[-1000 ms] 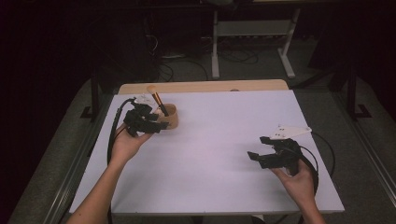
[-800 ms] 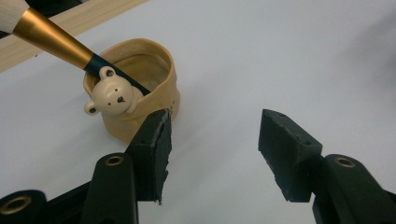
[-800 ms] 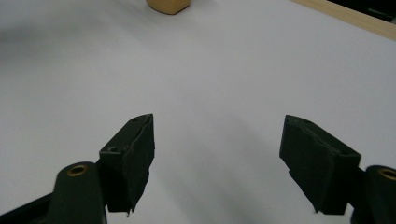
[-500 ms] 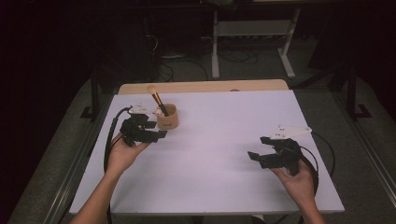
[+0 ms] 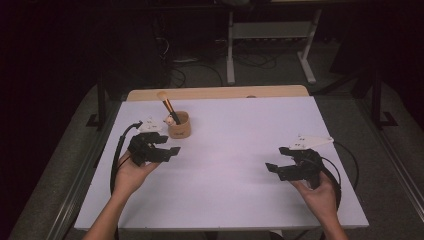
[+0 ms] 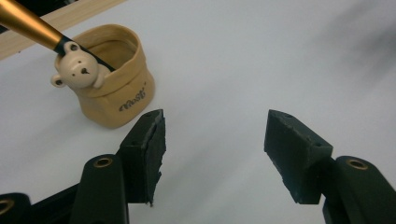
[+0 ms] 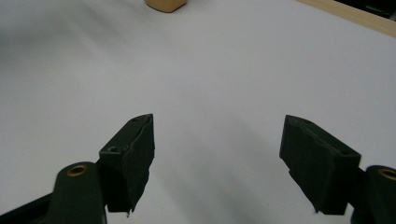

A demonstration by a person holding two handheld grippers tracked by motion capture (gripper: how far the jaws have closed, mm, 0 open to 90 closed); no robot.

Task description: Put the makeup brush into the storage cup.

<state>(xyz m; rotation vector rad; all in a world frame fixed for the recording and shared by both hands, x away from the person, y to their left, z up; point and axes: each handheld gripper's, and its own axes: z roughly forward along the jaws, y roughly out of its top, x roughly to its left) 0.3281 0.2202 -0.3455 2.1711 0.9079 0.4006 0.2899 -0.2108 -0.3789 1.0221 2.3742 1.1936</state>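
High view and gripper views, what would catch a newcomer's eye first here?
Probably the tan bear-faced cup near the far left of the white table, with a gold-handled brush leaning out of it. Next, the left gripper just in front of the cup, jaws open and empty, and the right gripper open over bare table at the right.

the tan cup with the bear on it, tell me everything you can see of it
The cup is a small tan holder shaped like a soft sack, with a wavy rolled rim and dark script on its side. A cream bear figure hangs at the rim. It stands upright on the white table, near the far left. A brush with a gold handle leans inside it. The left gripper is close by, fingers open, not touching it.
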